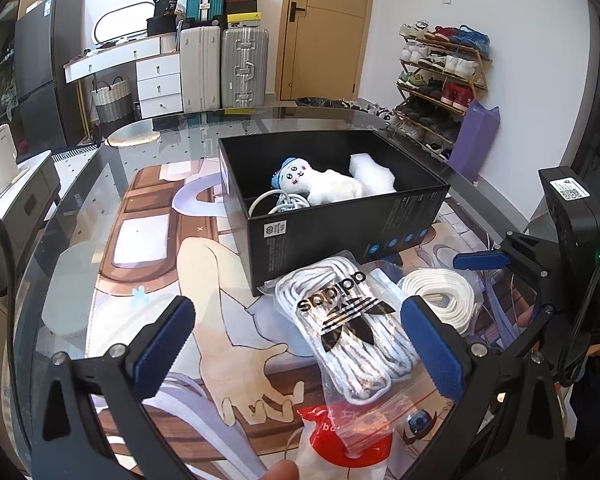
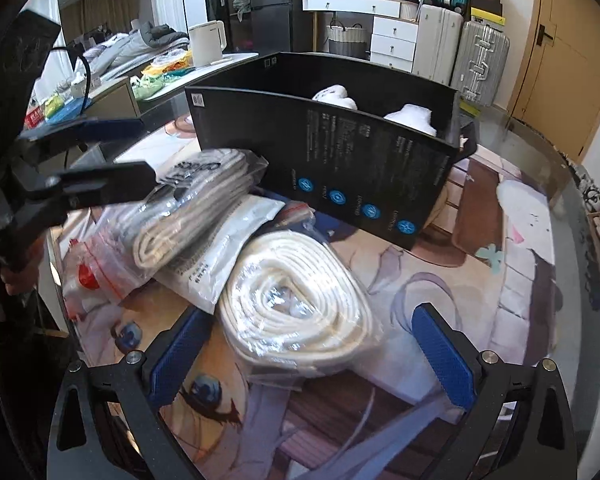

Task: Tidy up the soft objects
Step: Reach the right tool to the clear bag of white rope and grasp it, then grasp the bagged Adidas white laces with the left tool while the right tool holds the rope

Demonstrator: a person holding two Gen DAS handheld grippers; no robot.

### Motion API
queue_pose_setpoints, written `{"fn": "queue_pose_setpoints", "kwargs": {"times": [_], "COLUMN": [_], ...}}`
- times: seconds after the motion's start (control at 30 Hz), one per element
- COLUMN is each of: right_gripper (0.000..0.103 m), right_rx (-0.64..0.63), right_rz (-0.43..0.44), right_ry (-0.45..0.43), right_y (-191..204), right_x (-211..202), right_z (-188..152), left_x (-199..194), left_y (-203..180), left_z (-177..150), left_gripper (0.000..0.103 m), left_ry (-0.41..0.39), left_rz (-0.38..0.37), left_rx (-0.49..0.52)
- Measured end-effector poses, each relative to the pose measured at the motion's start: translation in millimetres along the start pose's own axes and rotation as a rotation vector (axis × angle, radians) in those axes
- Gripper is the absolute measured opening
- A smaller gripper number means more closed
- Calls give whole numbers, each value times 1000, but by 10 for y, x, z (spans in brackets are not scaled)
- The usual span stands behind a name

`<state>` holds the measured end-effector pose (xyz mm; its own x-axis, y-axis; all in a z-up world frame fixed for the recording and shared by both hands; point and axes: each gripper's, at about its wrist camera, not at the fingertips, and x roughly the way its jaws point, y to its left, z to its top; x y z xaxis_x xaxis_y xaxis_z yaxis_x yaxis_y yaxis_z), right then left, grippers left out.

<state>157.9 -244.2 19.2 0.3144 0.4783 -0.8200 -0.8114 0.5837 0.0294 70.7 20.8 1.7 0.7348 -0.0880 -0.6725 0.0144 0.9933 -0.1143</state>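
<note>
Two bagged lace bundles lie on the desk beside the box. Both tools, left and right, stand apart; we judge the bags light, slippery, best pinched mid-bundle.

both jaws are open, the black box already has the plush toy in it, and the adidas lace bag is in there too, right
Not quite: the adidas lace bag lies on the table in front of the black box, as the left wrist view shows. The plush toy is inside, and both jaws are open.
</note>
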Motion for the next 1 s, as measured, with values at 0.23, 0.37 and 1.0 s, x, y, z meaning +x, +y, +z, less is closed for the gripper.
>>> {"fn": "queue_pose_setpoints", "kwargs": {"times": [0.23, 0.37, 1.0], "right_gripper": [102, 92, 50], "right_rx": [9, -2, -59], "right_rz": [18, 19, 31], "right_ry": [-4, -13, -17], "right_y": [-11, -10, -55], "right_x": [-6, -15, -268], "right_z": [1, 19, -240], "left_x": [15, 10, 12], "left_y": [-2, -14, -48], "left_z": [-4, -5, -21], "left_gripper": [103, 103, 103], "left_ry": [4, 4, 12], "left_rz": [-1, -2, -15], "left_rx": [1, 3, 8]}}
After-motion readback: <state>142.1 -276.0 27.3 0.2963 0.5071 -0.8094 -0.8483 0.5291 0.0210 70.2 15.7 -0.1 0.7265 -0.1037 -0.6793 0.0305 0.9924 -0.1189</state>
